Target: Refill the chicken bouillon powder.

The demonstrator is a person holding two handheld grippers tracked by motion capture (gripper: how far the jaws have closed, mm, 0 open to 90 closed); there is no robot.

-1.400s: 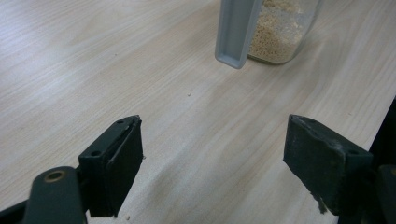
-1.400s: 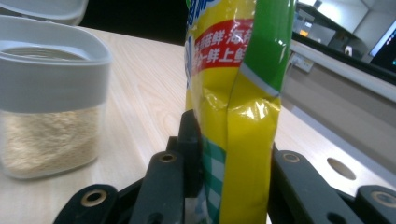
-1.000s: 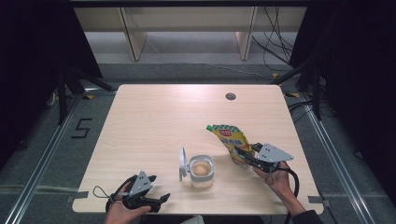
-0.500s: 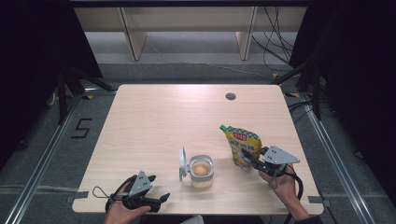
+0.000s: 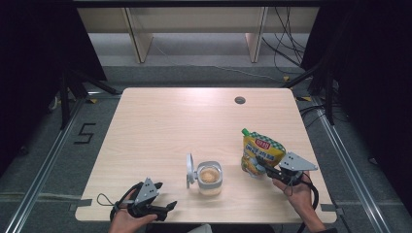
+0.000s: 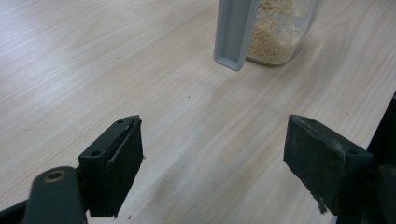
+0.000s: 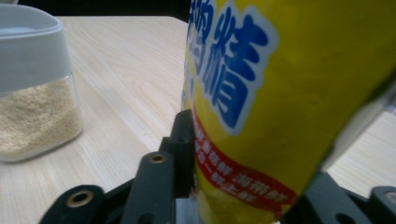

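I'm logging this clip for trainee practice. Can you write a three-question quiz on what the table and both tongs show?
1. True or false: the jar has its lid flipped open.
2. What stands between the jaws of the right tongs? A) a spoon B) a yellow pouch C) a cup
3. Fill in: the left tongs are ____, with nothing between the jaws.

Key: 1 true; 2 B; 3 open.
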